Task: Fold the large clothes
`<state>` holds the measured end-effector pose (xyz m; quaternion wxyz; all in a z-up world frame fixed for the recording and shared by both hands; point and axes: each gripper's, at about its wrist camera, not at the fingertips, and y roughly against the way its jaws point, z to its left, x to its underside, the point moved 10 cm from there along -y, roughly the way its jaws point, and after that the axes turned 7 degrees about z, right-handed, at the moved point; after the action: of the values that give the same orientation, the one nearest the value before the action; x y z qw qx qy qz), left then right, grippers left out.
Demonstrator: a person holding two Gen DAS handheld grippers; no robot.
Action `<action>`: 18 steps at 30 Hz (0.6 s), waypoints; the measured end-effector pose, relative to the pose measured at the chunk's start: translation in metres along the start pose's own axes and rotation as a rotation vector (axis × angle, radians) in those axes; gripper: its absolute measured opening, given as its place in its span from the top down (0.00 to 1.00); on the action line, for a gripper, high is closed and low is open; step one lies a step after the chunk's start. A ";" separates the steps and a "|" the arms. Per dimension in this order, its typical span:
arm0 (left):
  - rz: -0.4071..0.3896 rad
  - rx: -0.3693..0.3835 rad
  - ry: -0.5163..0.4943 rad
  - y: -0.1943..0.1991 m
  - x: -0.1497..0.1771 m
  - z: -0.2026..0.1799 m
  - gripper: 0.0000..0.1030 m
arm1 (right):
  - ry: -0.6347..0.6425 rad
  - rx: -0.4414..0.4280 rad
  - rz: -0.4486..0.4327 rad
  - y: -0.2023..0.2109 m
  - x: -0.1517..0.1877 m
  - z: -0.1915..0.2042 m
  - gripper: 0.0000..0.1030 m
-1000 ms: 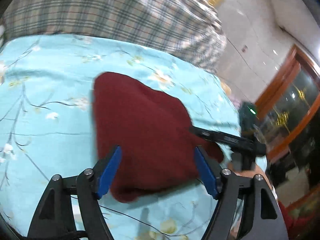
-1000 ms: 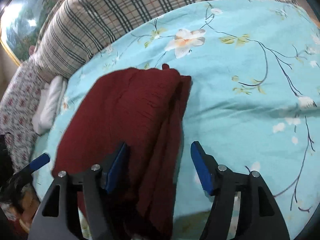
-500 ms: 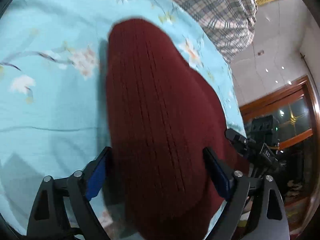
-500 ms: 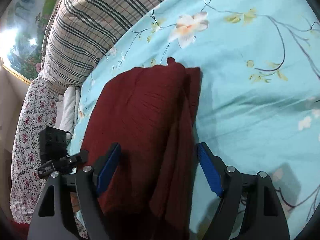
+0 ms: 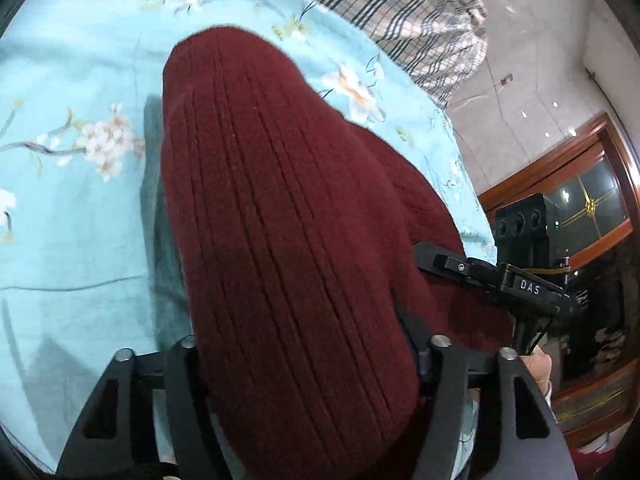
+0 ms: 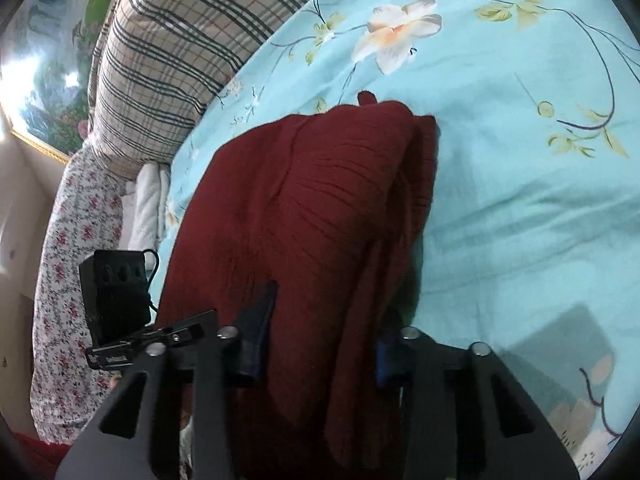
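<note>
The dark red sweater (image 5: 288, 240) is a matt ribbed knit, slightly fuzzy. The light blue floral bedsheet (image 6: 520, 184) looks like smooth, soft woven cloth with shallow creases. The plaid blanket (image 6: 168, 60) is a woven fabric. The gripper arms look like matt black plastic with bright metal screw heads. The cabinet frame (image 5: 560, 160) is glossy varnished wood.

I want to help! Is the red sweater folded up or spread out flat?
Folded. The red sweater lies as a narrow bundle, layers stacked along its right edge.
</note>
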<state>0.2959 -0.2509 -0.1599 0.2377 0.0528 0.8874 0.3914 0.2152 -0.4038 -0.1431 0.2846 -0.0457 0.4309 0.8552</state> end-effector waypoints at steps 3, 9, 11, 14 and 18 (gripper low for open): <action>-0.036 0.002 -0.017 0.016 0.004 -0.007 0.48 | 0.031 0.004 -0.023 0.008 0.002 0.017 0.68; -0.113 -0.014 0.022 0.089 0.039 0.007 0.50 | 0.121 -0.084 -0.006 -0.002 0.018 0.084 0.69; -0.135 -0.069 0.036 0.123 0.057 0.022 0.50 | 0.150 -0.134 0.022 -0.021 0.023 0.110 0.69; -0.159 -0.163 0.046 0.168 0.081 0.044 0.49 | 0.189 -0.202 0.069 -0.056 0.029 0.150 0.69; -0.174 -0.265 0.061 0.198 0.109 0.073 0.48 | 0.225 -0.255 0.126 -0.101 0.054 0.181 0.69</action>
<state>0.2147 -0.0352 -0.1010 0.2487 -0.0679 0.8359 0.4845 0.2538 -0.1946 -0.1186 0.1724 -0.1498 0.3499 0.9085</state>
